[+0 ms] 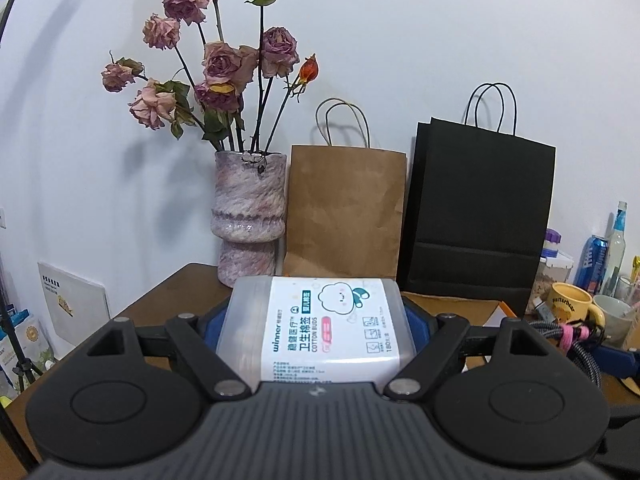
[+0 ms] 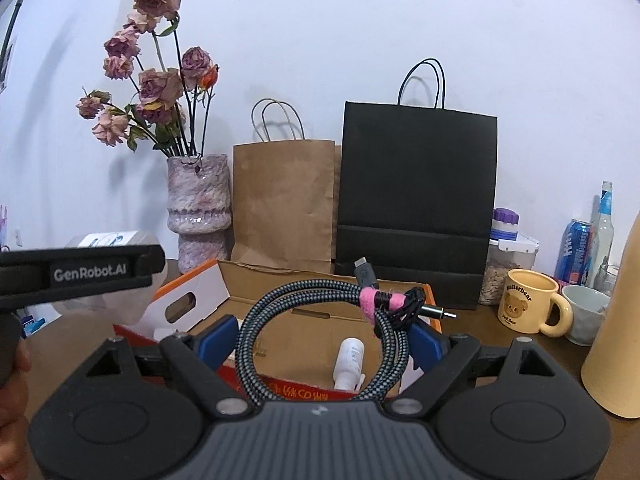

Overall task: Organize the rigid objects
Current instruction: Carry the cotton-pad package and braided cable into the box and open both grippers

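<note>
My left gripper (image 1: 316,320) is shut on a clear plastic cotton buds box (image 1: 320,328) with a white label, held above the brown table. It also shows at the left of the right wrist view (image 2: 112,240), held by the left gripper (image 2: 80,272). My right gripper (image 2: 320,336) is shut on a coiled braided cable (image 2: 320,320) tied with a pink strap, held over an open cardboard box (image 2: 304,328). A white bottle (image 2: 350,364) lies inside that box.
A pink vase of dried roses (image 1: 250,216), a brown paper bag (image 1: 344,208) and a black paper bag (image 1: 476,216) stand along the wall. A yellow mug (image 2: 528,300), a white cup (image 2: 586,312), a can, a bottle and a jar are at right. A tan cylinder (image 2: 616,340) stands near right.
</note>
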The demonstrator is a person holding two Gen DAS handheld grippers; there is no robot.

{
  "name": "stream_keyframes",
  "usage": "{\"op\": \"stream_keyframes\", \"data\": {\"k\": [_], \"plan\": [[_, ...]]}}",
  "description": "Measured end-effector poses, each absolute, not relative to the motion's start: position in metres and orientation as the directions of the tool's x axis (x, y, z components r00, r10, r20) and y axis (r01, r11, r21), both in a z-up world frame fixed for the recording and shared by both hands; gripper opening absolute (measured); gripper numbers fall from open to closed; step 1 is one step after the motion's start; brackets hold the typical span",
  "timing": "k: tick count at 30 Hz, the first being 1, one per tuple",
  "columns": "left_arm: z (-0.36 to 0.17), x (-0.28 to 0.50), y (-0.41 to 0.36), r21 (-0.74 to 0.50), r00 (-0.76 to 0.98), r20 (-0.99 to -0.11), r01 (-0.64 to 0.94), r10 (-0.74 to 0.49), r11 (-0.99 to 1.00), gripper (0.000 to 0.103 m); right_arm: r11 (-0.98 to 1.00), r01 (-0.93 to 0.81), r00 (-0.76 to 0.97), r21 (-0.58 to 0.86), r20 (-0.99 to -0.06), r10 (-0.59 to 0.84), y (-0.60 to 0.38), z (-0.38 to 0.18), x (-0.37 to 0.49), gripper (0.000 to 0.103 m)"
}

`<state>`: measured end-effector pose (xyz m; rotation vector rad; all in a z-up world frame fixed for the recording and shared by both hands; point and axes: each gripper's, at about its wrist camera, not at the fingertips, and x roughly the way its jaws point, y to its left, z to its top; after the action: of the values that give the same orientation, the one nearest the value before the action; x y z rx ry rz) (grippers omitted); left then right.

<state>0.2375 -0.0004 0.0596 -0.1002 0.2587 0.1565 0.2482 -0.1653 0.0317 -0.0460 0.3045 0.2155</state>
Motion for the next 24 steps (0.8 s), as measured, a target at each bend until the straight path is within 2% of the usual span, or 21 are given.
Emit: {"op": "stream_keyframes", "data": {"k": [24], "plan": [[0.044, 0.325, -0.004, -0.066, 0.936, -0.315, -0.184, 0.154, 0.981, 0.083, 0.982, -0.190, 0.930, -0.019, -0.323, 0.174, -0.161, 0.019, 0.337, 0.088]]}}
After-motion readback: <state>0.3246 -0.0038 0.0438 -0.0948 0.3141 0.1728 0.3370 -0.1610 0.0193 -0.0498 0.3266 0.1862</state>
